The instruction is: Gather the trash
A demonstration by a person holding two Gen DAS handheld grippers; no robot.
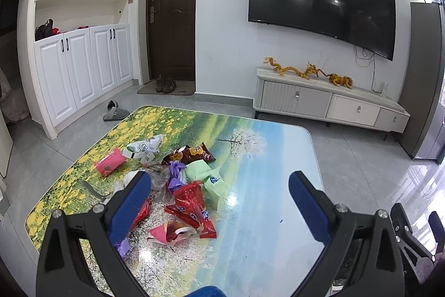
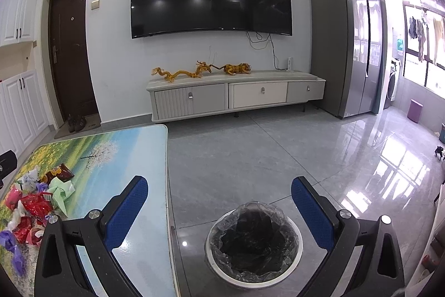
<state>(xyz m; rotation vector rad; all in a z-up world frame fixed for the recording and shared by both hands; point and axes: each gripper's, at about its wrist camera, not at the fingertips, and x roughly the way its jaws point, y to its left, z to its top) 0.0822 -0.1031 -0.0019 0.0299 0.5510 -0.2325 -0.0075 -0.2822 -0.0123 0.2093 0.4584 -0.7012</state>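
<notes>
Left wrist view: table (image 1: pixel 278 157) top, glossy landscape print; trash pile sits on its left half.
Bin: (image 2: pixel 253 242) on floor just beside the table's right edge, black liner, looks empty.
Left gripper: (image 1: pixel 219 185) spread wide, holding nothing, over the pile.
Right gripper: (image 2: pixel 219 192) spread wide, empty, above the bin.
Green wrapper: (image 1: pixel 207 180) soft, light, crumpled; pinch a raised fold.
Red wrapper: (image 1: pixel 192 202) thin foil, likely slick, weightless; grab the bunched middle, not a flat edge.
Brown bag: (image 1: pixel 192 153) crinkly, flattish; take by a corner.
Pink pack: (image 1: pixel 109 162) stiffer, boxy; grip across the short sides.
</notes>
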